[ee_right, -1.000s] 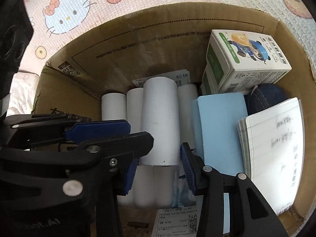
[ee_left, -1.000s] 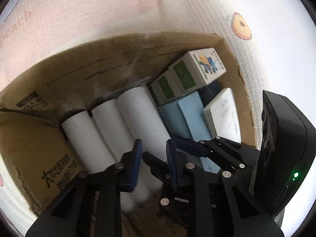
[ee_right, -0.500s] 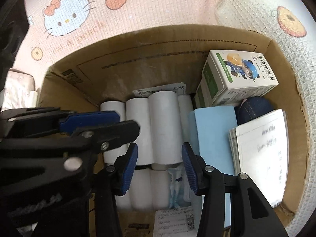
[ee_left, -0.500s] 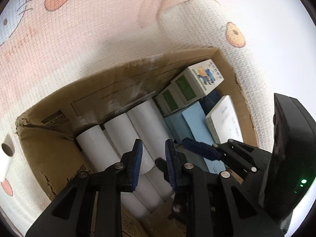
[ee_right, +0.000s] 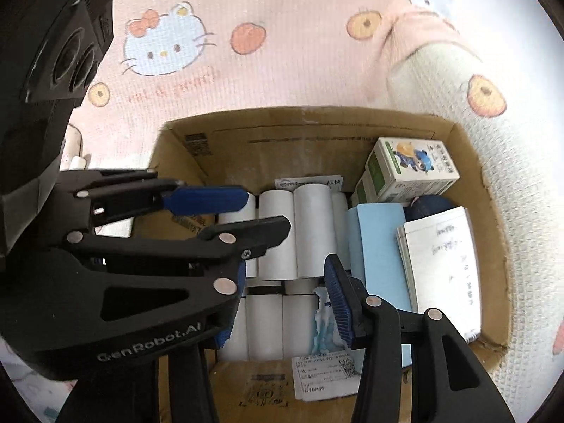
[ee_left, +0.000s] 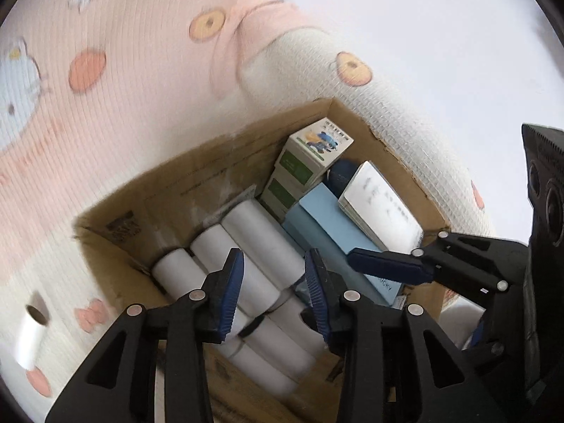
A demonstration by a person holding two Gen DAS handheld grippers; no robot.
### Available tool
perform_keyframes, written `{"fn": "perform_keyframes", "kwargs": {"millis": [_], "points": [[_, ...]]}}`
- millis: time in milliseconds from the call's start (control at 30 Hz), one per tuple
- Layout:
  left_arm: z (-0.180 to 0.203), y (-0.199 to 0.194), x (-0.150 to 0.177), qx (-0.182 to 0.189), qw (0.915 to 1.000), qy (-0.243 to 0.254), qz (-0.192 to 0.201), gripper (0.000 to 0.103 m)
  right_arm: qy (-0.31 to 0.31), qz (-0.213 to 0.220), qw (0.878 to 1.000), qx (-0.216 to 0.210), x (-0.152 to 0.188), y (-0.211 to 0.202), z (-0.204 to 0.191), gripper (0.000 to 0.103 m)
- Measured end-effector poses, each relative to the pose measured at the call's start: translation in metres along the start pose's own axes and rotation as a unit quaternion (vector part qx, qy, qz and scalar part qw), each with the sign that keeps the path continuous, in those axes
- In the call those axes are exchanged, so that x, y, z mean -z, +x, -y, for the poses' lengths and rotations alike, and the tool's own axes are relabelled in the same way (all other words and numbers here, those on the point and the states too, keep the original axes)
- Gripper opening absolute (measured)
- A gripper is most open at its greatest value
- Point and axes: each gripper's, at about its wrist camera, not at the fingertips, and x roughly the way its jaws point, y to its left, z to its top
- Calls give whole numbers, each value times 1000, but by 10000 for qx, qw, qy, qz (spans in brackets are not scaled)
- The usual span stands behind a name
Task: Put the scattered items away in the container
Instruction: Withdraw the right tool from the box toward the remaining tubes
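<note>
Both tongs, left tongs (ee_left: 275,289) and right tongs (ee_right: 285,299), hang spread and empty over the cardboard box (ee_right: 472,162). White rolls (ee_right: 313,229) fill its left side; one loose roll (ee_left: 30,331) lies on the mat (ee_left: 123,105) beyond the box's left edge.

An open brown cardboard box (ee_right: 488,190) holds white paper rolls (ee_right: 313,229) lying side by side in two rows along its left half. To their right lie a light-blue flat pack (ee_right: 382,246) and a handwritten notepad (ee_right: 444,268). Green-and-white cartons (ee_right: 412,169) are stacked in the far right corner. One white roll (ee_left: 30,331) lies outside on the patterned mat.
</note>
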Motion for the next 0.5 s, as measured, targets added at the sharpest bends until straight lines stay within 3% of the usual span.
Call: {"fn": "perform_keyframes", "kwargs": {"millis": [233, 500], "points": [[-18, -37, 18, -412, 9989, 192, 142, 40, 68, 63, 10000, 34, -17, -5, -30, 44], [-43, -64, 41, -178, 9992, -204, 309, 40, -288, 212, 9965, 757, -25, -17, -55, 45]]}}
